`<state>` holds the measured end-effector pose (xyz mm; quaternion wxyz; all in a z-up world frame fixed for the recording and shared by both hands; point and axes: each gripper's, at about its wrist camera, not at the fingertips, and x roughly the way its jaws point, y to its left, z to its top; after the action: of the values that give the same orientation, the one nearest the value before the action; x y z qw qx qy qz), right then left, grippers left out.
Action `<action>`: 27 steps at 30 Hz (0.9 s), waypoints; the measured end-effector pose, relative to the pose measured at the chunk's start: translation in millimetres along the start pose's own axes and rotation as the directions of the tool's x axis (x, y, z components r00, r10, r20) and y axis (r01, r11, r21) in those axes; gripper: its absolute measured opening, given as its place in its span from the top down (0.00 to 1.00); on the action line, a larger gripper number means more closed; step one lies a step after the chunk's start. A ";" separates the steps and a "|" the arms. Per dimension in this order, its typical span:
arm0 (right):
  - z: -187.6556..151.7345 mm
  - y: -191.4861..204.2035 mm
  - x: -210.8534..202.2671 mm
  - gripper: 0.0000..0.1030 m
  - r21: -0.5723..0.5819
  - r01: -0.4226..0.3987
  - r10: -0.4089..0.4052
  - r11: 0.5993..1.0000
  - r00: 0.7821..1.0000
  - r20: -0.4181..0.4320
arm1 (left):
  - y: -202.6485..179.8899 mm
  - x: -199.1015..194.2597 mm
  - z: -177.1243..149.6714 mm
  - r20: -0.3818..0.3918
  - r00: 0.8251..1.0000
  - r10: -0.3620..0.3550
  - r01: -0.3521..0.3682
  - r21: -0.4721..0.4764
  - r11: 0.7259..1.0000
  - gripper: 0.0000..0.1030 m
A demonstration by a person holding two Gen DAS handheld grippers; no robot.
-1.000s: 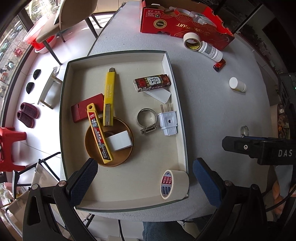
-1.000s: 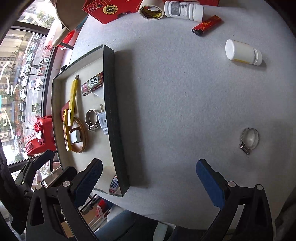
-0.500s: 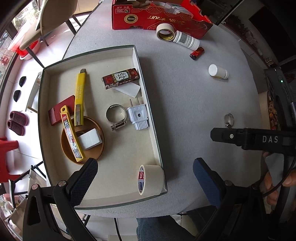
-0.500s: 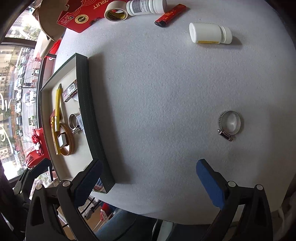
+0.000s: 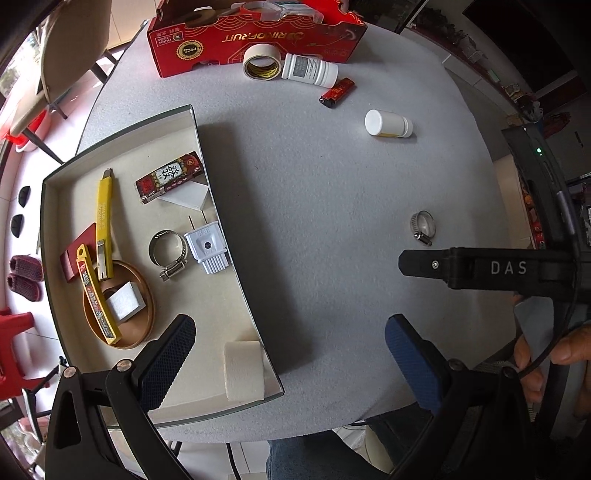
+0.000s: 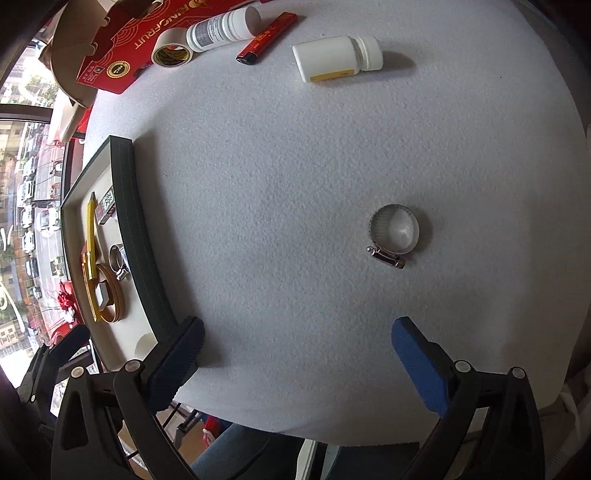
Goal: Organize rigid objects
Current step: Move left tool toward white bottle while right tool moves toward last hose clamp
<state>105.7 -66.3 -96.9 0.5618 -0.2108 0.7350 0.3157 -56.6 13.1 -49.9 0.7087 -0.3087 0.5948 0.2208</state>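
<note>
A shallow beige tray (image 5: 221, 236) (image 6: 127, 206) on the grey table holds two yellow utility knives (image 5: 103, 218), a hose clamp (image 5: 168, 251), a white plug (image 5: 208, 247), a red patterned box (image 5: 170, 177), a wooden dish (image 5: 144, 291) and a tape roll (image 5: 243, 369). A second metal hose clamp (image 6: 393, 234) (image 5: 423, 225) lies loose on the table. My right gripper (image 6: 299, 358) hangs open above the table, the clamp ahead of its right finger. My left gripper (image 5: 288, 354) is open over the tray's near right corner, holding nothing.
At the far side lie a white pill bottle (image 6: 338, 57) (image 5: 388, 123), a red lighter (image 6: 266, 37) (image 5: 338, 92), a labelled white bottle (image 5: 308, 70), a tape roll (image 5: 260, 66) and a red fruit carton (image 5: 255, 33). A person's hand (image 5: 554, 354) grips the right tool.
The left gripper has swung right, so the tray slid left in its view. The right gripper moved nearer the loose hose clamp, which now looks bigger and more central.
</note>
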 end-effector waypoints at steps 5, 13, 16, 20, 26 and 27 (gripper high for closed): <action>-3.1 -26.4 -1.1 0.01 0.065 0.009 -0.009 0.998 1.000 0.001 | -15.2 11.6 9.9 -0.032 0.999 -0.003 0.004 0.019 1.000 0.00; -10.0 -77.0 3.0 0.01 0.185 0.012 -0.010 0.983 1.000 -0.012 | -35.3 29.0 32.3 -0.059 0.998 -0.015 0.015 -0.003 1.000 0.00; -13.8 -95.0 7.2 0.01 0.225 0.010 -0.005 0.974 1.000 -0.024 | -38.9 38.0 42.4 -0.068 0.997 -0.026 0.024 -0.034 0.999 0.00; -19.4 -116.5 14.4 0.01 0.259 0.012 0.001 0.966 0.999 -0.047 | -50.2 51.3 61.0 -0.075 0.997 -0.016 0.013 -0.047 0.999 0.00; -21.8 -132.1 16.5 0.01 0.246 0.029 -0.017 0.969 0.999 -0.052 | -75.6 66.6 109.5 -0.016 1.000 0.003 -0.004 -0.065 0.998 0.00; -21.6 -134.2 15.4 0.01 0.241 0.034 -0.022 0.970 0.999 -0.049 | -82.4 69.0 118.8 -0.001 1.000 0.002 -0.002 -0.064 0.998 0.00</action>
<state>175.6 -176.3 -138.5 0.5705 -0.1585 0.7777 0.2111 96.9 33.9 -91.0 0.6978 -0.3308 0.5881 0.2404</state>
